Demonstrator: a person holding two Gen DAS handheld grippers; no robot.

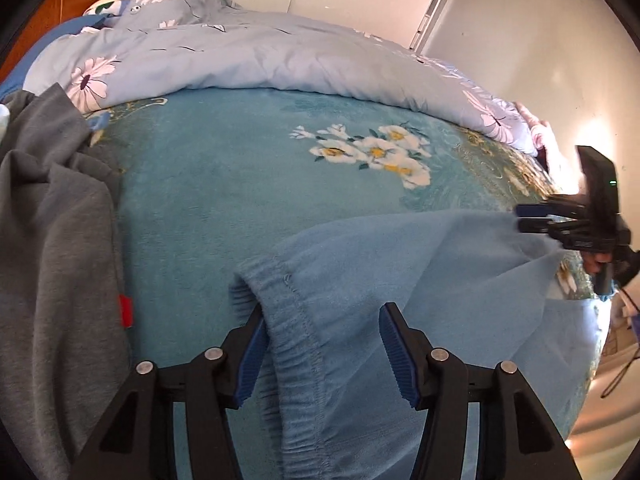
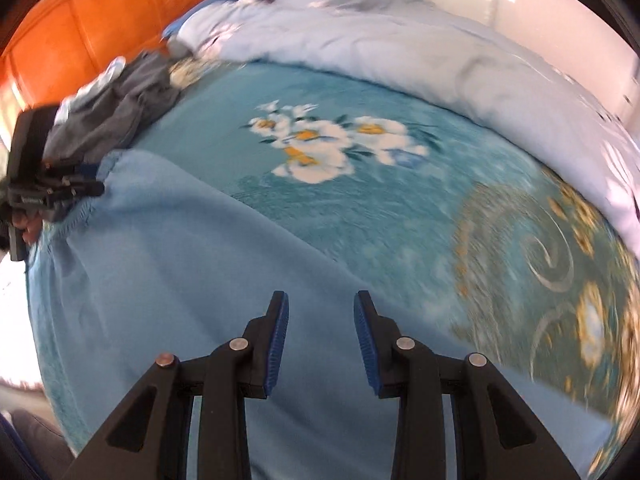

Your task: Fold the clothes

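Observation:
Light blue pants (image 1: 360, 280) lie across the near part of the teal flowered bed (image 1: 240, 184). Their elastic waistband (image 1: 288, 320) runs between the open fingers of my left gripper (image 1: 320, 320), which stands over it. The left gripper also shows at the far left of the right wrist view (image 2: 94, 188), at the waistband end. My right gripper (image 2: 320, 312) is open above the pants' leg (image 2: 180, 272), with cloth beneath its fingers. It also shows at the right in the left wrist view (image 1: 524, 218), at the cloth's far edge.
A grey garment (image 1: 52, 240) with a red tag lies heaped at the left; it also shows in the right wrist view (image 2: 120, 100). A pale blue daisy quilt (image 1: 260, 60) is bunched along the back. An orange wooden headboard (image 2: 80, 32) and white wardrobes (image 1: 520, 20) stand behind.

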